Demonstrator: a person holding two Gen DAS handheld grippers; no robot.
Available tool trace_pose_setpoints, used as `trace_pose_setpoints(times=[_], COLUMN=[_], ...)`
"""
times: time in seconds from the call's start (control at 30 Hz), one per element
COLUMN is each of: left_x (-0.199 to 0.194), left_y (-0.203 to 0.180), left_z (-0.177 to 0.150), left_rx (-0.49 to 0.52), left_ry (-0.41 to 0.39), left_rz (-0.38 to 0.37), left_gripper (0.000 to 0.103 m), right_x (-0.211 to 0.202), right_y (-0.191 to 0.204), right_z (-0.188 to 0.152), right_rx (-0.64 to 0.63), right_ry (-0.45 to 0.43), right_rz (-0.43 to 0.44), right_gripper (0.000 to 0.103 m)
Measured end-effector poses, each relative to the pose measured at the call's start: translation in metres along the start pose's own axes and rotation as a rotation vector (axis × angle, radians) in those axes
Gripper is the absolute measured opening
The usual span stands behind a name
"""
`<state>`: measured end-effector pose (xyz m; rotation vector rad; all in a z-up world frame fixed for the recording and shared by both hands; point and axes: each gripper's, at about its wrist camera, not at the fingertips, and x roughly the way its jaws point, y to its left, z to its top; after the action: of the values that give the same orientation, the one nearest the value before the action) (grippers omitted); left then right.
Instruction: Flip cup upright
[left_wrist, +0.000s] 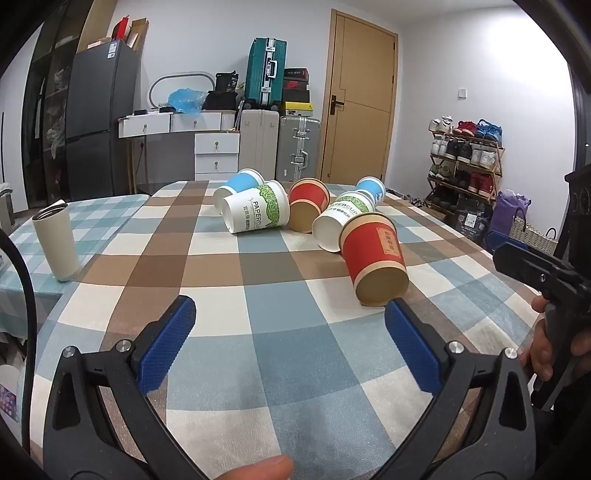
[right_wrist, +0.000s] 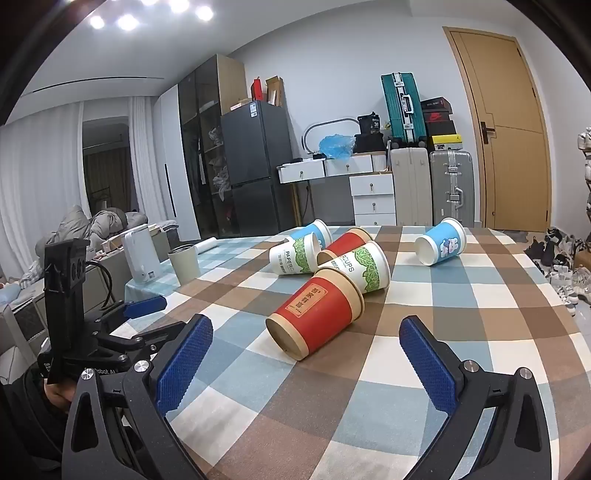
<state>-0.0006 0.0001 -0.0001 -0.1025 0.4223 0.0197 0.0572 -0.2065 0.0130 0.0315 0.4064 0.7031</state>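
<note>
Several paper cups lie on their sides on the checked tablecloth (left_wrist: 258, 332). The nearest is a red cup (left_wrist: 373, 258), its base toward me; it also shows in the right wrist view (right_wrist: 317, 317). Behind it lie two white-and-green cups (left_wrist: 258, 212) (left_wrist: 343, 218), another red cup (left_wrist: 308, 206) and two blue cups (left_wrist: 240, 184) (left_wrist: 371, 188). My left gripper (left_wrist: 290, 317) is open and empty, just short of the red cup. My right gripper (right_wrist: 306, 339) is open and empty, with the red cup's base between its fingertips' line.
A beige tumbler (left_wrist: 57, 242) stands upright at the table's left; it also shows in the right wrist view (right_wrist: 184, 264), next to a white kettle (right_wrist: 142, 256). The right gripper's body (left_wrist: 535, 269) is at the table's right edge. Suitcases, drawers and a door stand behind.
</note>
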Motion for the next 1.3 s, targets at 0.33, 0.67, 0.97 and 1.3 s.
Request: trace_pose_setpoints(times=[0.33,0.67,0.97,1.3], left_x=[0.0003,0.0005,0.0005,0.0005], left_y=[0.0020,-0.0001,-0.0001,-0.0002], left_z=[0.0000,0.0002,0.0002,0.0002], left_rx=[-0.005,0.002,0.002,0.002], left_ry=[0.011,0.010,0.010,0.009], left_rz=[0.000,0.002,0.002,0.002], left_gripper=[0.102,0.102,0.102,0.102], right_x=[0.0016,0.0006,0.0000,0.0007], right_y=[-0.0019,-0.0003,-0.0001,-0.0004], right_z=[0.0000,-0.0004,-0.0003,-0.0001], right_rx=[-0.003,-0.006,-0.005,-0.004], right_ry=[-0.004,-0.004,-0.004,-0.006], right_rz=[0.000,-0.002,-0.002,-0.003], right_gripper=[0.103,0.103,0.103,0.103])
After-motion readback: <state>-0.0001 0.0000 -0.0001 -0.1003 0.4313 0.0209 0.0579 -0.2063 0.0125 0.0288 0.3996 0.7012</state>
